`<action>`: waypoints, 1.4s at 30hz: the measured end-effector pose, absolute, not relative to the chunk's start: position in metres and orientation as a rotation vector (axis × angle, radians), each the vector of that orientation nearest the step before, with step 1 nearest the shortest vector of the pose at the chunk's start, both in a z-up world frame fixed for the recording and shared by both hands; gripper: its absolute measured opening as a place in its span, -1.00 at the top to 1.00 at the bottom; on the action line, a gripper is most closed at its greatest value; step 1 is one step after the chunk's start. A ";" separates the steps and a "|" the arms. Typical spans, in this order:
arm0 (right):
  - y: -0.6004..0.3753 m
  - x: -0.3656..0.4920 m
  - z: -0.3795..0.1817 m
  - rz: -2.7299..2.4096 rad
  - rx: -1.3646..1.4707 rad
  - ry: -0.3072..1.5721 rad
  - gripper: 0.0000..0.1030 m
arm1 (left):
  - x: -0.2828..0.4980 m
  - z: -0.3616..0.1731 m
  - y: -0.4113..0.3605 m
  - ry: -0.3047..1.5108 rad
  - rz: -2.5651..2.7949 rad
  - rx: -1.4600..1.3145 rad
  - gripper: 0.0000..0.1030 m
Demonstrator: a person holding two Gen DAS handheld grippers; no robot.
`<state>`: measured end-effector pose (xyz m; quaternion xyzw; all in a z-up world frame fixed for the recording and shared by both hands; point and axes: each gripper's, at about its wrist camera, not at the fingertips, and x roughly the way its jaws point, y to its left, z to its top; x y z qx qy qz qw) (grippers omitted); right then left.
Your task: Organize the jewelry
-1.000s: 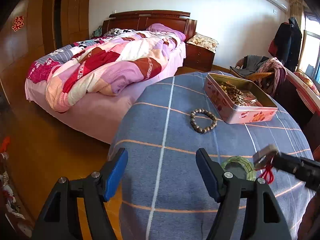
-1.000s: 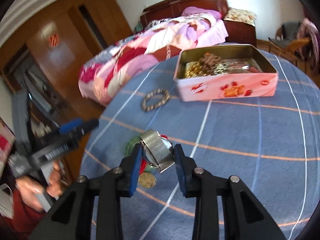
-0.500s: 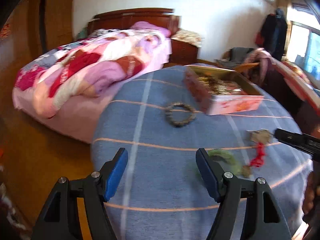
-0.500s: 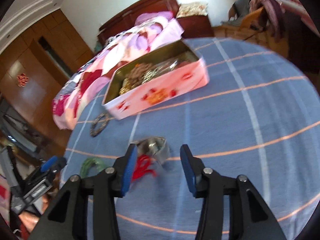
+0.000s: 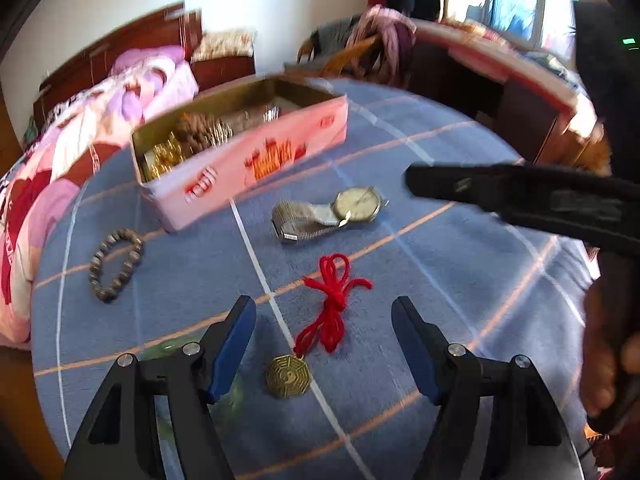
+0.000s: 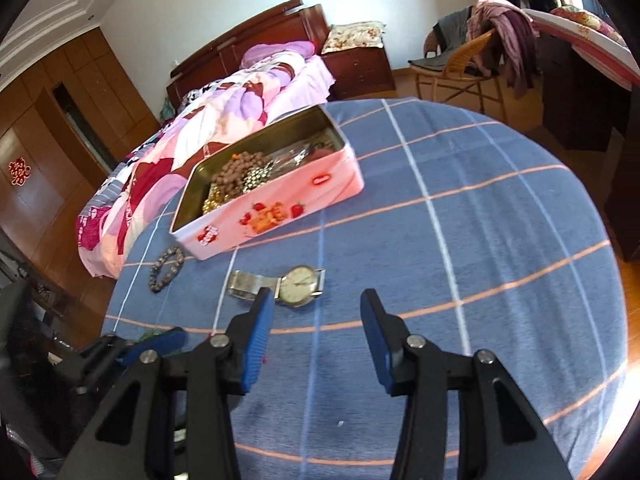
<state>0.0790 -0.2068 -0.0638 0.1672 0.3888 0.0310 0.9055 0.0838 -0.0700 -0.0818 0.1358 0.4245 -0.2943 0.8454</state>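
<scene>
A pink tin box (image 5: 248, 160) (image 6: 280, 208) with several pieces of jewelry inside stands on the blue checked tablecloth (image 5: 460, 280). A silver watch (image 5: 332, 216) (image 6: 288, 282) lies in front of it. A brass pendant on red cord (image 5: 320, 332) lies between the jaws of my open left gripper (image 5: 324, 340). A dark bead bracelet (image 5: 116, 264) (image 6: 166, 264) lies left of the box. A green bangle (image 5: 168, 348) is partly hidden under my left finger. My right gripper (image 6: 316, 336) is open and empty just short of the watch.
A bed with a pink quilt (image 6: 208, 120) stands beyond the table. A wicker chair with clothes (image 6: 472, 60) and a dark desk (image 6: 580, 92) are at the right. The right gripper's arm (image 5: 540, 200) crosses the left wrist view.
My right gripper has opened and let go of the watch, which now lies on the cloth. My left gripper has swung right and down over the red-corded pendant.
</scene>
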 end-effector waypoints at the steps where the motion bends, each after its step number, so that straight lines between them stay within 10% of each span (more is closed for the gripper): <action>1: -0.208 0.078 -0.064 0.062 0.343 0.801 0.04 | 0.087 -0.084 -0.071 0.917 -0.612 0.287 -0.13; 6: -0.212 0.081 -0.072 0.044 0.356 0.821 0.04 | 0.087 -0.078 -0.062 0.896 -0.589 0.267 0.87; 31: -0.209 0.092 -0.078 0.044 0.297 0.847 0.00 | 0.086 -0.009 0.018 0.638 -0.587 -0.137 0.91; 35: -0.184 0.106 -0.073 0.082 0.170 0.841 -0.50 | 0.089 -0.009 0.023 0.632 -0.570 -0.161 0.91; 42: -0.137 0.139 -0.093 0.142 -0.080 0.916 -0.58 | 0.087 -0.009 0.028 0.633 -0.546 -0.137 0.91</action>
